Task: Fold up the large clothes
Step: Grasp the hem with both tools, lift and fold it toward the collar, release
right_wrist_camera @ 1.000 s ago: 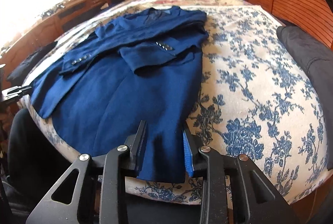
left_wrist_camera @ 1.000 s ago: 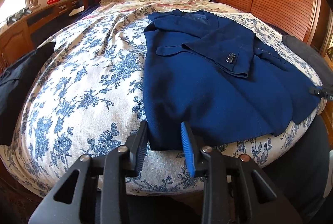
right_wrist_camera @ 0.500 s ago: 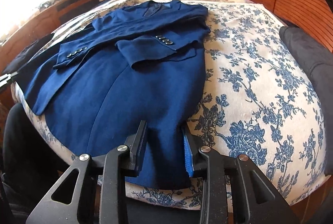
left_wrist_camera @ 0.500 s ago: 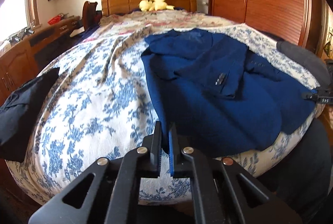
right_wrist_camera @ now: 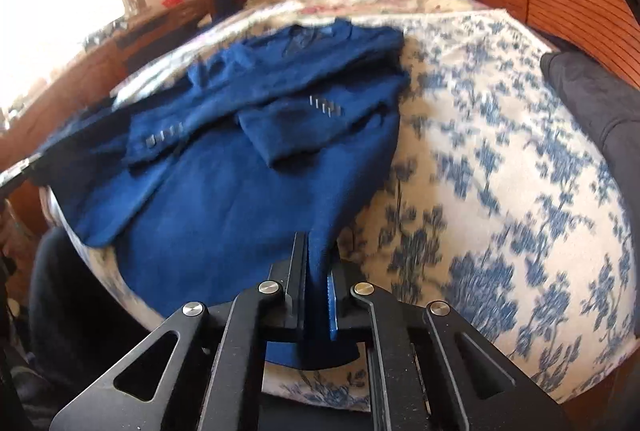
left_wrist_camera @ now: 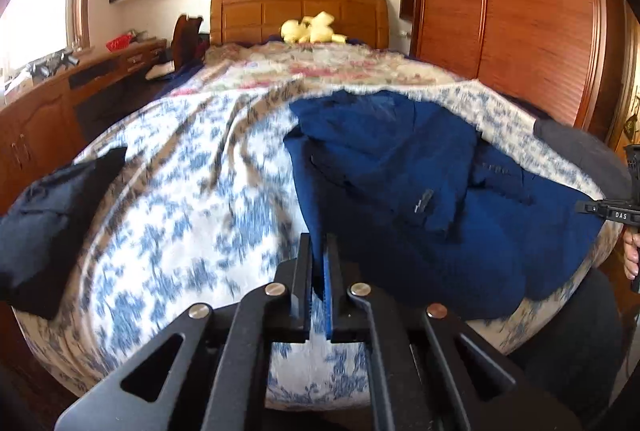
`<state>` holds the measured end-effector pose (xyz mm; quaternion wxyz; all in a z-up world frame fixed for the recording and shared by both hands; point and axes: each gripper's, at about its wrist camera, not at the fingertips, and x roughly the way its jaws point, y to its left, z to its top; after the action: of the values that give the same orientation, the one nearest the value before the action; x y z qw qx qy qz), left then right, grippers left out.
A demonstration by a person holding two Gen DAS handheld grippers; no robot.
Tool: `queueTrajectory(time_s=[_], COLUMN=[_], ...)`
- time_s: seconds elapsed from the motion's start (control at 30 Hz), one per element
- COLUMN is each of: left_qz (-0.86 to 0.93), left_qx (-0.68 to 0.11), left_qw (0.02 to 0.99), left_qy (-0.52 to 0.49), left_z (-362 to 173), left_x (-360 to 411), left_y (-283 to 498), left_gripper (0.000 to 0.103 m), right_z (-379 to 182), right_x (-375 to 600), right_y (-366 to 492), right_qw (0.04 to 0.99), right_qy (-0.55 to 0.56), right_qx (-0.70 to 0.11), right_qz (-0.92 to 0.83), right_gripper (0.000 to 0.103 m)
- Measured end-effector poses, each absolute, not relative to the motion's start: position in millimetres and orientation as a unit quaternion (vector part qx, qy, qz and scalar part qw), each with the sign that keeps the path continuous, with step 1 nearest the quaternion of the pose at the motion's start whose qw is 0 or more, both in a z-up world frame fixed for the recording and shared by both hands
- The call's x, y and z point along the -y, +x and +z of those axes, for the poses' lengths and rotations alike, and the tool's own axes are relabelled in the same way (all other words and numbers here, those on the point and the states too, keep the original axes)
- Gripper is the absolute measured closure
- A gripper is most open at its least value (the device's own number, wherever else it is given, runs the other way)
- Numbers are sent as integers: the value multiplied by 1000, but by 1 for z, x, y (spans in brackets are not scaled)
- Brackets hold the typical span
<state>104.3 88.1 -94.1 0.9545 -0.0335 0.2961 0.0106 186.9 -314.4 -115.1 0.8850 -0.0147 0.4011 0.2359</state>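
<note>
A navy blue suit jacket (left_wrist_camera: 400, 199) lies on the bed with both sleeves folded across its front; it also shows in the right wrist view (right_wrist_camera: 248, 191). My left gripper (left_wrist_camera: 319, 243) is shut on the jacket's near left hem corner. My right gripper (right_wrist_camera: 318, 243) is shut on the near right hem corner, and the cloth rises between its fingers. The right gripper's body shows at the right edge of the left wrist view (left_wrist_camera: 616, 213).
The bed has a blue floral cover (left_wrist_camera: 180, 199) and a wooden headboard (left_wrist_camera: 300, 15) with a yellow plush toy (left_wrist_camera: 312, 31). A dark folded garment (left_wrist_camera: 44, 215) lies at the bed's left edge, another (right_wrist_camera: 600, 111) at its right. Wooden wardrobe right, desk left.
Both grippers closed on the jacket's hem corners, the left first, the right in the last half second. Both have lifted, pulling the hem up off the bed edge.
</note>
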Motion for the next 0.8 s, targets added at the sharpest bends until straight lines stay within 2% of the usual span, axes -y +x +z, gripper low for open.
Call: queueTrajectory(time_s=[0.37,0.8], left_qz=[2,-10], left_qx=[-202,-87], left_qw=[979,996], left_qy=[-8,20], left_z=[4,129], left_x=[-76,-71], left_y=[82,49], left_gripper=[101,101], right_z=[-1,117], right_x=[311,325], right_y=[167,103], right_qw=[923,938], right_qy=[17,15], right_qx=[-282,-179], right_qz=[263,298], right_gripper=[100,100])
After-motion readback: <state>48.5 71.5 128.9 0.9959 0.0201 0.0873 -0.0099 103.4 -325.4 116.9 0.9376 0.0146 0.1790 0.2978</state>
